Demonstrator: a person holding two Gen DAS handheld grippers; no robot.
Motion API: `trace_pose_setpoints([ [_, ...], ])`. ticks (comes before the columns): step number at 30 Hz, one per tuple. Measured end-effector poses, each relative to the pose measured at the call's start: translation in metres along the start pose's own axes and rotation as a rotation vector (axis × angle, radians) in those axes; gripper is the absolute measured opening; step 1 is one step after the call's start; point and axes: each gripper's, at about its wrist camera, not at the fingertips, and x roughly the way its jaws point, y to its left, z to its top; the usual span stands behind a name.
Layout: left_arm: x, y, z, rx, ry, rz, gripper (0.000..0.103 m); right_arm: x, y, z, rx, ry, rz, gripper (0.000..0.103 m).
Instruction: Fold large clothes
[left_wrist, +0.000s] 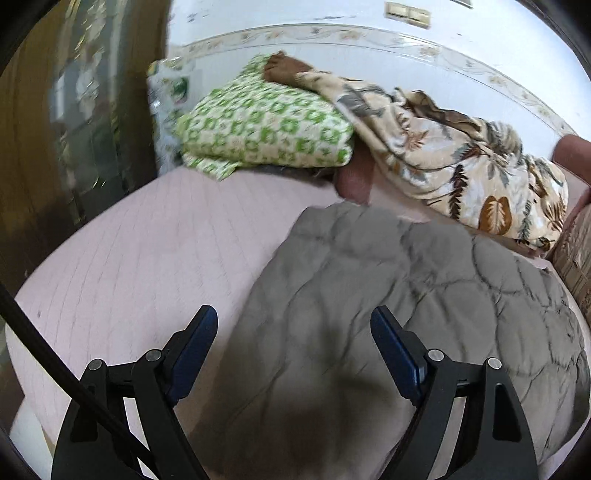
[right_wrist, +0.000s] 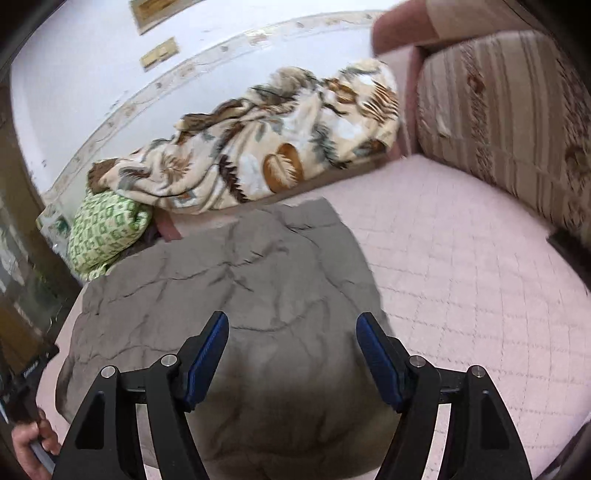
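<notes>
The gray coat (left_wrist: 388, 295) lies folded on the pink bed (left_wrist: 147, 240). Both claws, left claw (left_wrist: 293, 325) and right claw (right_wrist: 291, 328), hang apart, holding nothing. Little seems left.

You have no legible text here. The white marking on the black device (right_wrist: 31, 369) is too blurred to read.
</notes>
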Motion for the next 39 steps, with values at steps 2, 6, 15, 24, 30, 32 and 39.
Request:
trace_pose_setpoints([
  [2, 0.011, -0.017, 0.018, 0.044, -0.006, 0.001, 0.085, 0.006, 0.015, 0.008, -0.039, -0.004, 0.034, 0.076],
  [6, 0.048, -0.042, 0.039, 0.11, 0.069, -0.012, 0.085, 0.028, 0.032, 0.023, -0.106, 0.018, 0.114, 0.076],
  [15, 0.073, -0.049, 0.023, 0.19, 0.18, -0.058, 0.085, 0.08, -0.007, 0.016, 0.104, 0.209, 0.128, 0.075],
  [24, 0.019, -0.028, 0.014, 0.091, 0.075, -0.117, 0.085, 0.008, 0.05, -0.031, -0.127, 0.107, 0.069, 0.076],
  [30, 0.012, -0.034, -0.028, 0.139, 0.188, -0.142, 0.085, 0.023, 0.061, -0.063, -0.23, 0.202, 0.009, 0.077],
  [32, 0.018, -0.041, -0.036, 0.181, 0.2, -0.122, 0.085, 0.027, 0.06, -0.066, -0.246, 0.206, -0.003, 0.078],
  [39, -0.009, -0.038, -0.045, 0.128, 0.126, -0.14, 0.085, -0.016, 0.076, -0.067, -0.258, 0.08, 0.047, 0.079],
])
